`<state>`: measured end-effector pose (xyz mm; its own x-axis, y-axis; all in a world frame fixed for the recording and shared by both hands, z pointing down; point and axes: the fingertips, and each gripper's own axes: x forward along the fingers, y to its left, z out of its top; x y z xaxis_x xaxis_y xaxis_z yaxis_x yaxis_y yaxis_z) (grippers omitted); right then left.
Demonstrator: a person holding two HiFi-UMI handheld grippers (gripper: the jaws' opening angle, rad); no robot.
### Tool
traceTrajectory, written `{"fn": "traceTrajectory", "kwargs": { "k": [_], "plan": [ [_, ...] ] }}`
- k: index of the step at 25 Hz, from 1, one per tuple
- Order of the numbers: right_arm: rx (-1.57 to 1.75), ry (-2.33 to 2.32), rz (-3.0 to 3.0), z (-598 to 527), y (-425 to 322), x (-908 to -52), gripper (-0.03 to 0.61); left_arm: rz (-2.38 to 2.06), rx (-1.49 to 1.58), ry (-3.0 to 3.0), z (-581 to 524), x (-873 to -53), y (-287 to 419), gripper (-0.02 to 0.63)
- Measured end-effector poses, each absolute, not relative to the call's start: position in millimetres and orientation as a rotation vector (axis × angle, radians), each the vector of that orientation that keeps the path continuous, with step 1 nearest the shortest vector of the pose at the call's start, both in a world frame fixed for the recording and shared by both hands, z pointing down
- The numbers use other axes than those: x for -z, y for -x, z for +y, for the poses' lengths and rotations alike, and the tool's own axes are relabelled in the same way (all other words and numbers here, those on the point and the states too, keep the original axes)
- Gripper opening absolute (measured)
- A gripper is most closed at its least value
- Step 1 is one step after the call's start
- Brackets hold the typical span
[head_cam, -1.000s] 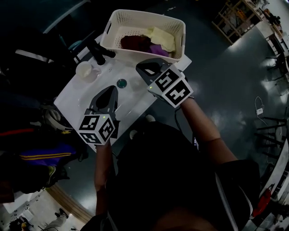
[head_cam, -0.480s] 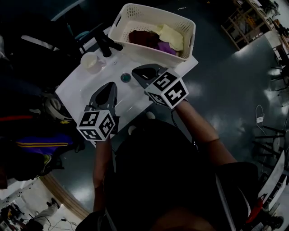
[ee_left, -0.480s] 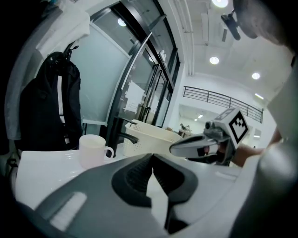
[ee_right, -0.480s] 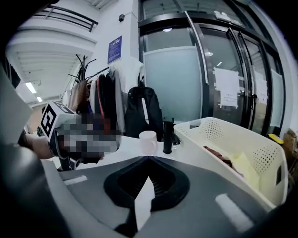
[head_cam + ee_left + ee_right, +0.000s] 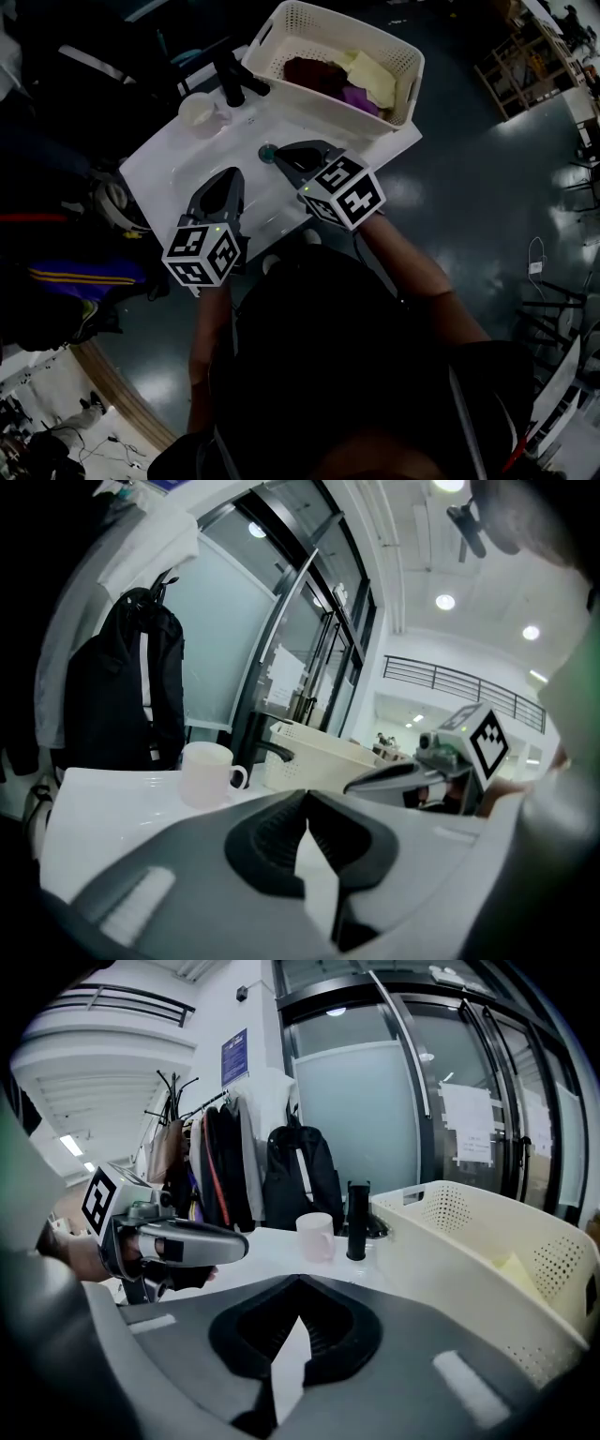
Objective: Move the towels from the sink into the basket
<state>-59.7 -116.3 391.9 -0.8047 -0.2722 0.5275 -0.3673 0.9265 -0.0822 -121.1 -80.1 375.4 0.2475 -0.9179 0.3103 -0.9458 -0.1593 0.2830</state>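
The towels lie in the basket (image 5: 319, 105), which stands at the far right of the sink (image 5: 178, 173). A maroon towel (image 5: 309, 73) is on the left, a pale yellow towel (image 5: 370, 73) is far and right, and a purple towel (image 5: 361, 97) is tucked near the right wall. All three are crumpled against one another. The white basin around the drain (image 5: 267, 152) looks bare, though both tools cover part of it, so the move looks finished.

The left claw (image 5: 232, 176) hangs over the near left of the basin. Its jaws are pressed together with nothing between them, as the left gripper view shows. The right claw (image 5: 279, 152) points at the drain, likewise closed and empty in its own view. A black faucet (image 5: 230, 80) and a pale cup (image 5: 199, 111) stand at the far left, apart from both tools.

The towels should handle as light, soft, limp cloth that cannot break and is unlikely to slip from ribbed pads. Each will sag and trail when lifted. The best hold would be a raised fold near the top of the heap, pinched through a doubled layer. A bite on a single edge would let the rest drag over the basket rim.
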Motion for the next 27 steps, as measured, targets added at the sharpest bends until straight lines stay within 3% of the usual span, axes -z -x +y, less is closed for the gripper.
{"fn": "traceTrajectory", "kwargs": {
  "k": [27],
  "plan": [
    [-0.317, -0.401, -2.58, -117, 75, -402, -0.003, -1.709, -0.1, -2.053, -77, -397, 128, 0.006]
  ]
}}
